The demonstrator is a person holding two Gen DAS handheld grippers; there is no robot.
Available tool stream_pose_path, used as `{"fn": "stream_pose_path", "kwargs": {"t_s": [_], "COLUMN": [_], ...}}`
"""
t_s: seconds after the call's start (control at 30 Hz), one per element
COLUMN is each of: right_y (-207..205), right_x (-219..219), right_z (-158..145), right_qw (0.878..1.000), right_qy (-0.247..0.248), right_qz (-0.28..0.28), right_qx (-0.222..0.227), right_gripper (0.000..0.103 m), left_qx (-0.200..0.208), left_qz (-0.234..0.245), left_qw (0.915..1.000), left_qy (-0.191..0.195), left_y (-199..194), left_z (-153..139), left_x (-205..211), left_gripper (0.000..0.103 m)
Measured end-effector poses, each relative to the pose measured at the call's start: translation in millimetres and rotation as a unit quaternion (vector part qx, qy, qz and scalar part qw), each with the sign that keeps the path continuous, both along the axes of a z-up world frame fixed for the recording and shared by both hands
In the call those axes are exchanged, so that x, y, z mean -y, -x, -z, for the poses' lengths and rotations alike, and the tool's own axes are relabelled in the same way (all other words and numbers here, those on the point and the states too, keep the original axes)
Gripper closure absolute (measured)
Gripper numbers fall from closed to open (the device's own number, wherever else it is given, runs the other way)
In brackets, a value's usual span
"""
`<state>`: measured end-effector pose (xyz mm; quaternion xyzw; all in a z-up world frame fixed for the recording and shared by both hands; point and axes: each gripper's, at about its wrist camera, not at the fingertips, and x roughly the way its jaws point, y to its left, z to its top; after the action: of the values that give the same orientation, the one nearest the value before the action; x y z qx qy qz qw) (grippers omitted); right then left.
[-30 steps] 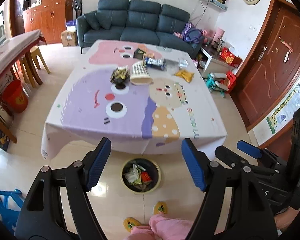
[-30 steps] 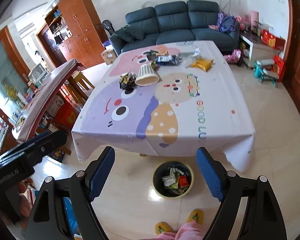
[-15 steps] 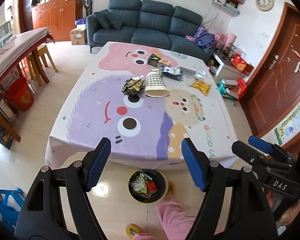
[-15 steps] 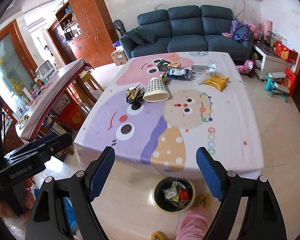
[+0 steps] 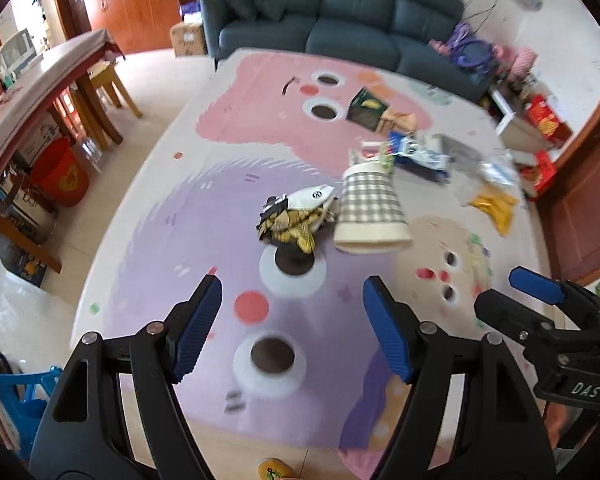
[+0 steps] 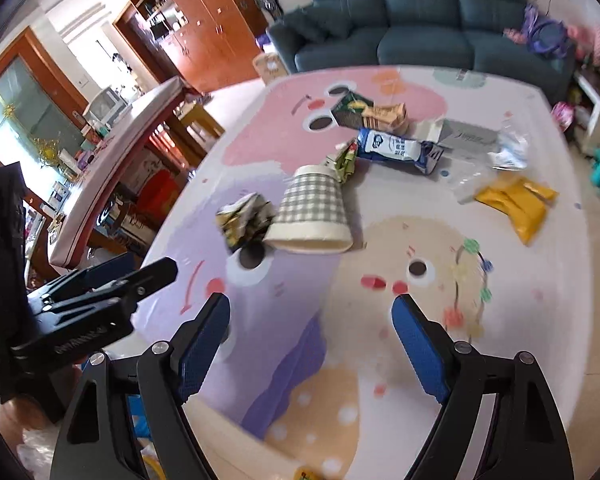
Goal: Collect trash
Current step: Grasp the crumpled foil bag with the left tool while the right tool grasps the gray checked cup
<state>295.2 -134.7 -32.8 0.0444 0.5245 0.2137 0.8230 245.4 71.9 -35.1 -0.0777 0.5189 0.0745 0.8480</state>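
Trash lies on the table with the cartoon cloth [image 5: 228,216] [image 6: 380,272]. A crumpled yellow-black wrapper [image 5: 296,218] [image 6: 246,220] sits mid-table, touching a checked paper cup [image 5: 370,210] [image 6: 312,212] lying on its side. Farther back are a blue-white packet [image 5: 420,154] [image 6: 398,150], a yellow bag [image 5: 494,206] [image 6: 518,202], a dark green pack [image 5: 366,106] [image 6: 350,108] and clear plastic [image 6: 504,150]. My left gripper [image 5: 292,320] is open, over the near half of the table, short of the wrapper. My right gripper [image 6: 311,332] is open and empty too, short of the cup.
A blue sofa [image 5: 332,20] [image 6: 420,28] stands behind the table. A long wooden side table [image 5: 32,92] [image 6: 120,152] and a red bucket [image 5: 62,176] are on the left. A yellow slipper [image 5: 274,470] shows at the bottom edge. Toys and red boxes [image 5: 540,120] clutter the right.
Both grippers have moved forward and down toward the table, so the trash looks much nearer. The floor bin with trash has dropped out of view. Both jaws stay open.
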Motion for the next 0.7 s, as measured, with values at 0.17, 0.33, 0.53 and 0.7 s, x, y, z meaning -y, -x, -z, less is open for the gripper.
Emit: {"fn": "stream_pose_path", "kwargs": {"t_s": [0.17, 0.33, 0.53, 0.7], "right_y": [-71.8, -125.8, -152.1, -164.4], "right_x": [-4.5, -16.8, -37.9, -48.8], "right_z": [44.0, 80.0, 112.2, 125.7], "right_qw": [0.999, 0.996, 0.990, 0.987], "right_qy": [-0.006, -0.022, -0.033, -0.051], "right_qz": [-0.027, -0.045, -0.072, -0.090], "right_qx": [-0.043, -0.078, -0.115, -0.119], "right_gripper": [0.018, 0.021, 0.029, 0.035], "left_qx": [-0.026, -0.042, -0.055, -0.070], "left_qz": [-0.014, -0.015, -0.007, -0.008], "left_qw": [0.9995, 0.9988, 0.9984, 0.9975], "left_qy": [-0.006, -0.017, -0.015, -0.009], "left_y": [-56.2, -91.5, -111.8, -113.4], "left_z": [38.2, 58.5, 72.1, 83.3], "left_x": [-2.8, -7.8, -13.3, -21.4], "left_gripper": [0.033, 0.033, 0.033, 0.034]}}
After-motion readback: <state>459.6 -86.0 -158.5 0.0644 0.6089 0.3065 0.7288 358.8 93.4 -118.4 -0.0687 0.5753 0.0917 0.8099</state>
